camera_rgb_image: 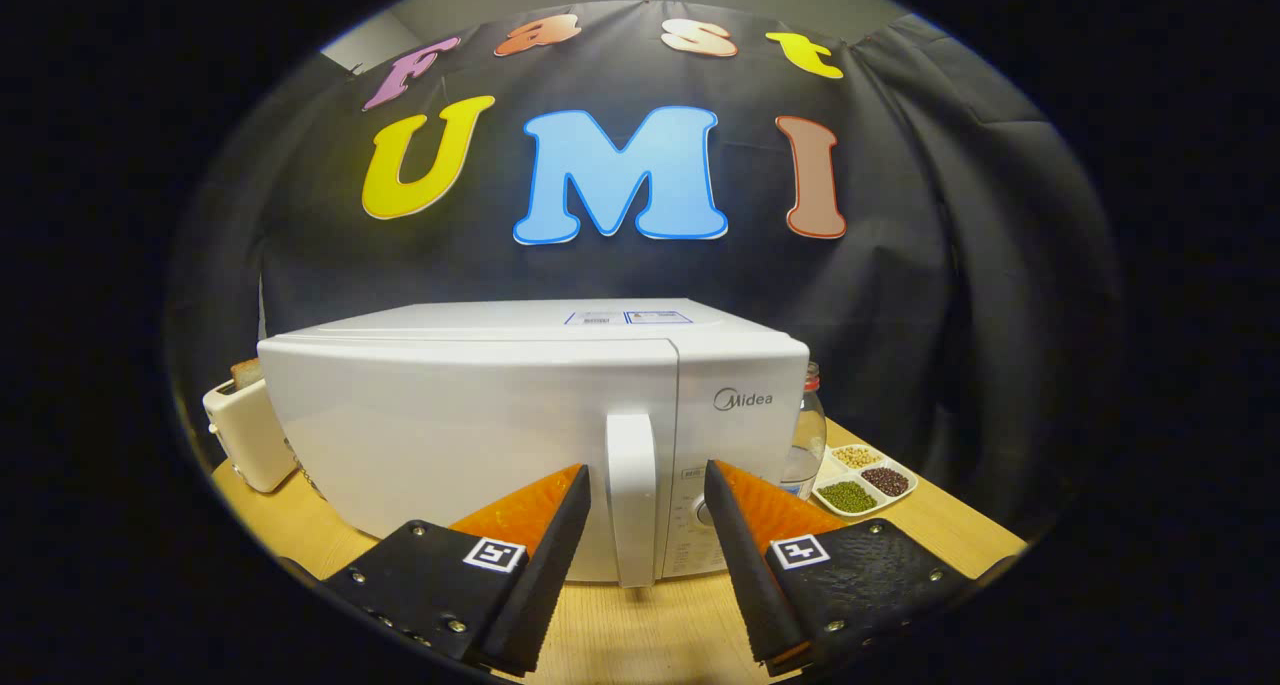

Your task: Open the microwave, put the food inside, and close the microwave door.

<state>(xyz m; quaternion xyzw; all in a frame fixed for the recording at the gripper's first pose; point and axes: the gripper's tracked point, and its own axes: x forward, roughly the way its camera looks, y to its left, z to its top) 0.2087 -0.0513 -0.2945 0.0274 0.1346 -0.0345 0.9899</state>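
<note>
I see the microwave (470, 435) first — a big pale box sitting square on the wooden bench (640, 635), its door shut, dead ahead at twelve o'clock from my claw (646, 495). It looks heavy enough to stay put when pulled on, though I judge a sharp tug could still slide it on the smooth wood. At about ten o'clock, beside the microwave, stands a toaster (245, 435) with a slice of bread poking out. At two o'clock, past the microwave's right corner, there is a glass jar (806, 435) and, nearer me, a small divided dish (865, 480) of beans and seeds — whether either is the food to go inside I cannot tell. The door handle (632, 495) is a stiff vertical bar, smooth and likely a bit slippery; it stands in line with the gap between my fingers, just ahead of the tips. The claw is spread wide and holds nothing. I would close on the handle's middle and pull steadily.
</note>
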